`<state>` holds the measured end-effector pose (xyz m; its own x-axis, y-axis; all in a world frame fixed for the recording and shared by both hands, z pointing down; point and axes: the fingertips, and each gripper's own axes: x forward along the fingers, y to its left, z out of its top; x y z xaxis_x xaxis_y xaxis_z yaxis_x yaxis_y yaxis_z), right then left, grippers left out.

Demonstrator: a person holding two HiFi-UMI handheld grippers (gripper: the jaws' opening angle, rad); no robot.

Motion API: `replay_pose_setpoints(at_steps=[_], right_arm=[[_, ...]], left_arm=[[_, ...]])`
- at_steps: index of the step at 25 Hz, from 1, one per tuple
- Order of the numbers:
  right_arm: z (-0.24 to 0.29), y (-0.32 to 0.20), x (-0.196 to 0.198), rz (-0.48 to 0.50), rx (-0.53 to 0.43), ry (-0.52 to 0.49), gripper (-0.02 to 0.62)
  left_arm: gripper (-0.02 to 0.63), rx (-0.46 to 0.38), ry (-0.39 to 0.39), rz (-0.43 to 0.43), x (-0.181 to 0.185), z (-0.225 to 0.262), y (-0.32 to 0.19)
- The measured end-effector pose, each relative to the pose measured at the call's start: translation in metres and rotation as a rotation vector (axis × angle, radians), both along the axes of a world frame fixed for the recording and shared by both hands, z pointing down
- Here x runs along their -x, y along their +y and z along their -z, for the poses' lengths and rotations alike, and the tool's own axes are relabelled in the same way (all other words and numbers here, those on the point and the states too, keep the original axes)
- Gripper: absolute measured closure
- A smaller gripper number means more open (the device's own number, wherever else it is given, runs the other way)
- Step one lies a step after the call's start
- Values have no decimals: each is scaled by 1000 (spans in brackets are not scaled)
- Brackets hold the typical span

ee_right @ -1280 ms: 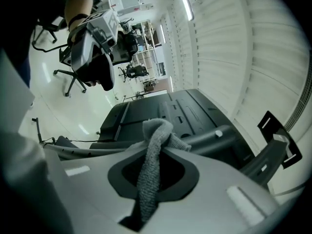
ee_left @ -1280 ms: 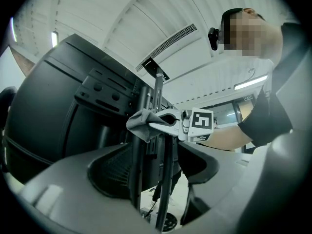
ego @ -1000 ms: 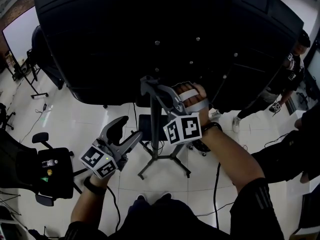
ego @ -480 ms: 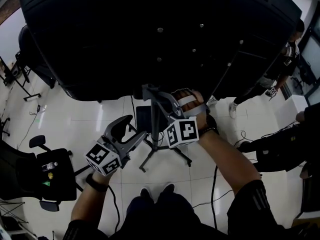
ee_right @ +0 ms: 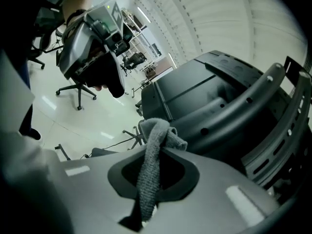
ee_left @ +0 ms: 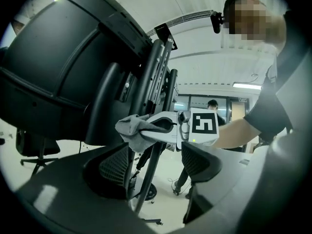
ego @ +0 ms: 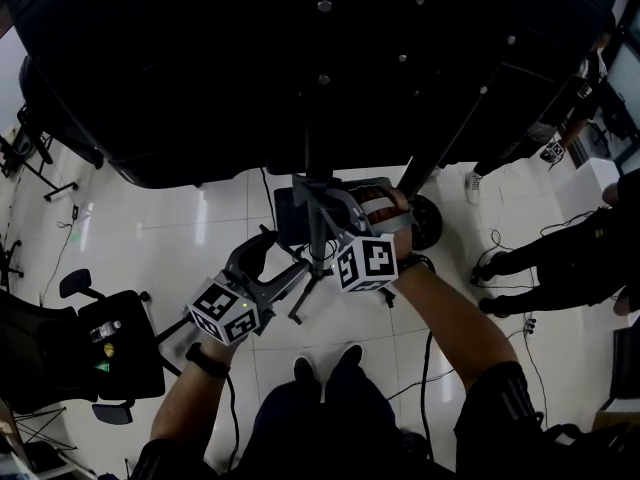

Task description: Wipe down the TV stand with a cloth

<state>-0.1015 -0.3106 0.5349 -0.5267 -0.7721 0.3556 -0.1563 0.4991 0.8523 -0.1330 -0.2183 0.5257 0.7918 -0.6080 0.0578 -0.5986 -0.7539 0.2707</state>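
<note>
Two hand-held grippers meet at the TV stand (ee_left: 148, 175), whose pole rises from spread legs on the tiled floor (ego: 200, 228) to the back of a big black TV (ego: 250, 68). The right hand-held gripper (ego: 310, 190) is clamped on a grey cloth (ee_right: 155, 130). The cloth bunches out past the jaw tips and a strip of it hangs down between them. That gripper holds the cloth close to the pole, just under the TV's lower edge; whether cloth and pole touch cannot be told. The left hand-held gripper (ego: 283, 258) sits lower and to the left, with its jaws apart. They have just been opening, and the pads press on nothing. The pole shows in the gap beyond them. An office chair (ego: 110, 343) stands by the floor's left edge, and another person's legs (ego: 540, 268) are at the right.
</note>
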Motion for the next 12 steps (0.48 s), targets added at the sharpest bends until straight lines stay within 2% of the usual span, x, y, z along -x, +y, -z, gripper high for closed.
replay_pose_setpoints(at_steps=[7,12], right_arm=[[-74,0,-7,-28,105,-4,578],[-128,1,-9,-47,170,3,578]], left_arm=[[252,101,39,-27,-2,-55,-1],[227,144,-1,-40,-4,-101,-5]])
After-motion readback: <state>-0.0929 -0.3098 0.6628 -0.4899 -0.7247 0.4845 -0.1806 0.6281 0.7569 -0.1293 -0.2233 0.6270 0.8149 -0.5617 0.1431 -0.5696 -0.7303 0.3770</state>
